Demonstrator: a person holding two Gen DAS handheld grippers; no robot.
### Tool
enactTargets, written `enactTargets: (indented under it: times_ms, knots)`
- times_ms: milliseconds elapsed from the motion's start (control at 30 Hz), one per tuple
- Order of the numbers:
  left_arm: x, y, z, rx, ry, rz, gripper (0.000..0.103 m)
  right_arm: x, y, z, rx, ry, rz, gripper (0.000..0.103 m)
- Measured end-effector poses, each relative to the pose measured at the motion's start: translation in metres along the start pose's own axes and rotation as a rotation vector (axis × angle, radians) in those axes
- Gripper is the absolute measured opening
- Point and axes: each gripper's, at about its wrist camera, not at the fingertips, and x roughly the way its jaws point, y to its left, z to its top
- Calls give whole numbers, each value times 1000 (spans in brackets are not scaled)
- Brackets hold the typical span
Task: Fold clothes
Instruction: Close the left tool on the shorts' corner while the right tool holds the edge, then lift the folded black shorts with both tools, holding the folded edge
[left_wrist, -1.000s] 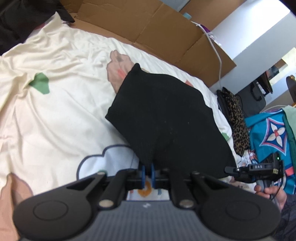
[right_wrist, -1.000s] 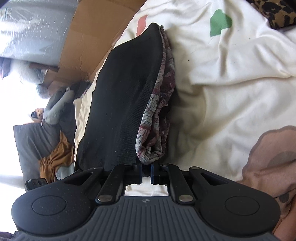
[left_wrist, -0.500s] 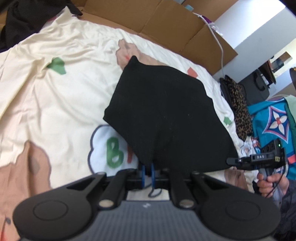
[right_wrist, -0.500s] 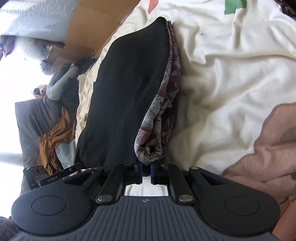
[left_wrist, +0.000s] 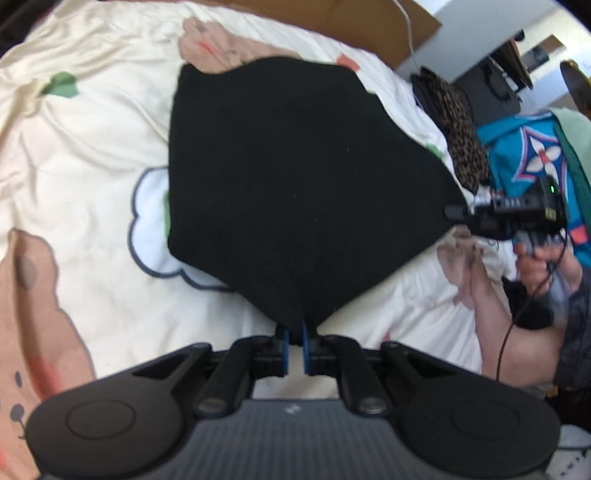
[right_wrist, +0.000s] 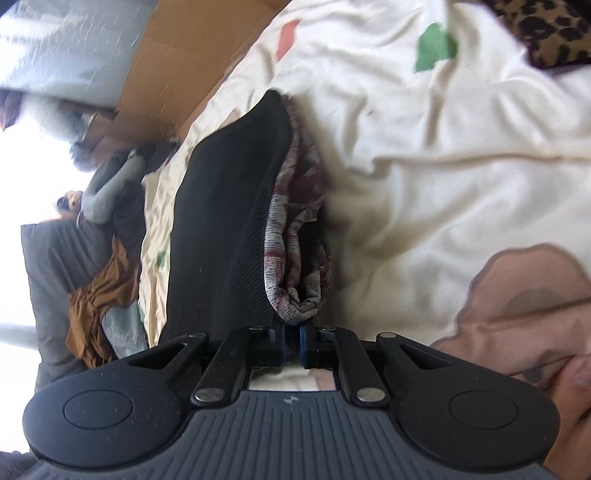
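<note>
- Cream bedspread (left_wrist: 92, 192) printed with tan, green and cloud shapes fills both views, with cardboard (right_wrist: 173, 62) along its far edge
- left gripper (left_wrist: 294, 345) has its blue pads pressed together on the near corner of the black garment (left_wrist: 295, 177)
- right gripper (right_wrist: 291, 341) is likewise pinched on another corner of it, where a grey and maroon patterned lining (right_wrist: 295, 236) shows along the edge; in the left view this gripper sits at the cloth's right corner, held by a hand (left_wrist: 543, 266)
- the garment is stretched between the two grippers above the bedspread, its long axis running away from the right gripper toward the cardboard
- it looks matte black outside with a fine mesh weave
- compared with a second ago, the cloth is spread wider and flatter in the left view, covering more of the cloud print (left_wrist: 151, 229)
- a leopard-print piece (left_wrist: 461, 136) and a teal patterned cloth (left_wrist: 524, 155) lie beyond the right corner
</note>
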Motion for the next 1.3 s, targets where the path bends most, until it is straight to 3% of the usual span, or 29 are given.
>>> enactTargets:
  times_ms: [200,433,600,1300]
  knots:
    - [-6,3,3,-6,12,30,13,-6,-1,22,-16,-38,-29,5]
    - [-16,18,21,-106,-70,117,41,-15,1,56,-28,-81,-66,5]
    - [-16,17,42,-101,-128,165,49,-23,3,82,-29,-105,-105,4]
    - [10,-17,103,3,-210,184,54,-22,-3,182,-17,-196,-206,4]
